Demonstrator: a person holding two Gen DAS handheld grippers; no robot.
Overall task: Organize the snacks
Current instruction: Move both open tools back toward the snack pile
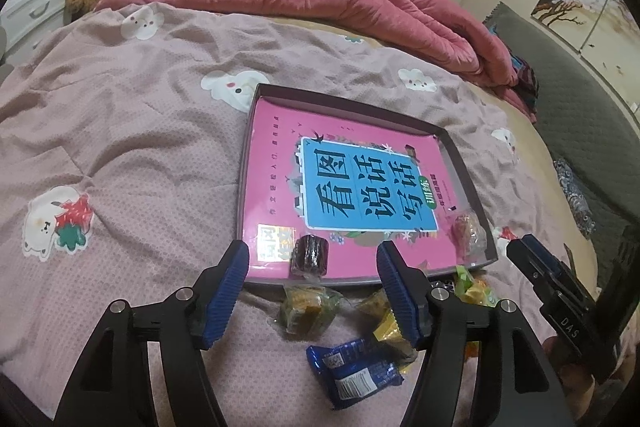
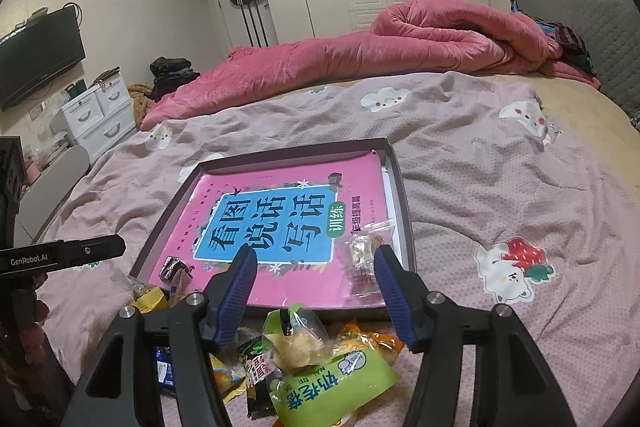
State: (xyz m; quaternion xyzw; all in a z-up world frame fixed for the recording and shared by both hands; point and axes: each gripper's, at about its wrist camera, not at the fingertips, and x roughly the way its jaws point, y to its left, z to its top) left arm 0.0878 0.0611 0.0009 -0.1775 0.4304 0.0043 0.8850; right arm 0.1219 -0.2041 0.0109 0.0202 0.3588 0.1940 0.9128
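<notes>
While both tools hang spread and empty over the bed (image 1: 120,131), the shallow tray (image 1: 460,155) lies flat on the quilt, seemingly as the collecting place, with a pink book (image 1: 352,187) lining its floor. Two snacks already sit inside: a dark wrapped candy (image 1: 310,254) at the near left edge and a clear-wrapped sweet (image 2: 362,259) at the near right corner. The loose snack pile (image 2: 304,355) stays just outside the tray's near rim, within easy reach. The left tool (image 1: 312,287) hovers above a green-wrapped piece (image 1: 306,309); the right tool (image 2: 316,279) above a green packet (image 2: 336,383).
</notes>
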